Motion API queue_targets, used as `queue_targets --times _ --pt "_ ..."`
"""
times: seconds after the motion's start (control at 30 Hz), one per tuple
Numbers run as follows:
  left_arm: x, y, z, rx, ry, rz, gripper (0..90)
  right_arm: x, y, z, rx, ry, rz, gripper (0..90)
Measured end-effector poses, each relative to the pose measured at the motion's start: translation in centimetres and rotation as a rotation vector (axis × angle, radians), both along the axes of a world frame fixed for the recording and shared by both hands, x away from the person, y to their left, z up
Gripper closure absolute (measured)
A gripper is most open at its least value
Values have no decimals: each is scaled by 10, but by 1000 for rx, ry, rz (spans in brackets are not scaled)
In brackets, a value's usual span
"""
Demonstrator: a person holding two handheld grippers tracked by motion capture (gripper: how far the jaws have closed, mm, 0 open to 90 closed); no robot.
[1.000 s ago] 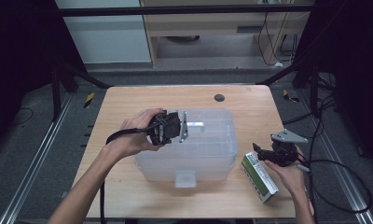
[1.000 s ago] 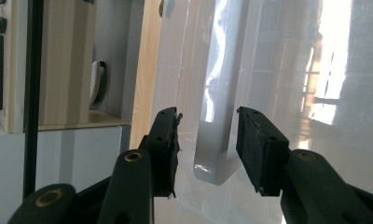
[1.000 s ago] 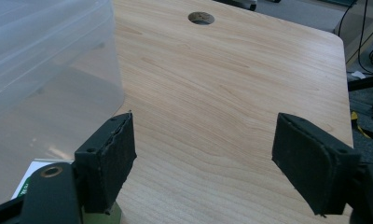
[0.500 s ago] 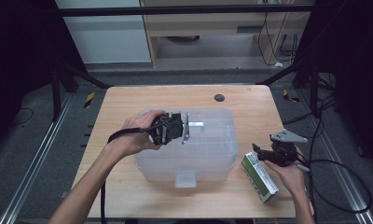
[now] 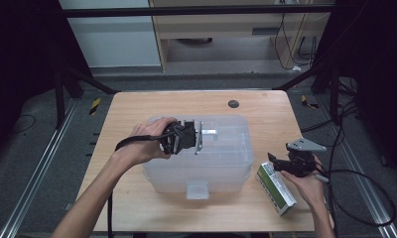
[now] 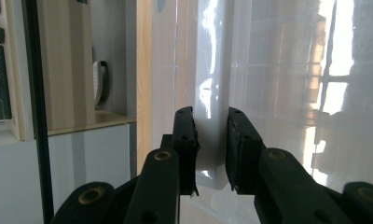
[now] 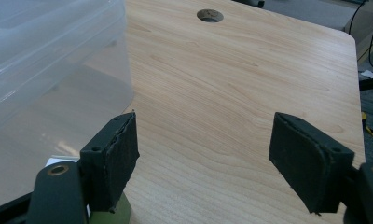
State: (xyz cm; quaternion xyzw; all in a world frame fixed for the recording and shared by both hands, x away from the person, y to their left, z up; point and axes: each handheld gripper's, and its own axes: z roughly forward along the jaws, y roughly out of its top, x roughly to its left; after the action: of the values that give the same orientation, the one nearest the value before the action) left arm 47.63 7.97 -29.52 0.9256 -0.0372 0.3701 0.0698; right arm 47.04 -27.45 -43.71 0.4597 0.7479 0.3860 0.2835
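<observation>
Clear plastic storage box [image 5: 214, 161] sits mid-table, its lid handle [image 6: 212, 140] caught between the left gripper [image 5: 199, 138] jaws.
The left gripper lies over the lid toward the box's 10 o'clock corner; its jaws have just been closing and now pinch the pale handle tab. At the box's 3 o'clock the right gripper [image 5: 281, 166] holds its jaws wide with nothing between them, above the wooden table [image 7: 231, 93], beside a green-and-white carton [image 5: 276, 187].
</observation>
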Motion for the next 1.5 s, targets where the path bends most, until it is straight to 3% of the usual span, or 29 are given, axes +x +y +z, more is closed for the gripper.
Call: queue_targets --times 0.5,0.8,0.9,0.97,1.1,1.5 --pt "3 -4 3 42 15 -1 757 -2 3 4 8 3 23 261" --pt "5 -5 4 40 36 2 757 -6 9 11 7 -9 50 277" --pt "8 -6 5 48 58 -20 757 -8 10 17 22 -22 60 288" --pt "7 -5 7 49 46 10 756 -11 12 21 24 -31 72 299" --pt "9 -4 8 28 43 12 756 -14 15 25 31 -30 88 311" --pt "15 -4 14 25 46 10 754 -21 22 32 41 -11 133 387"
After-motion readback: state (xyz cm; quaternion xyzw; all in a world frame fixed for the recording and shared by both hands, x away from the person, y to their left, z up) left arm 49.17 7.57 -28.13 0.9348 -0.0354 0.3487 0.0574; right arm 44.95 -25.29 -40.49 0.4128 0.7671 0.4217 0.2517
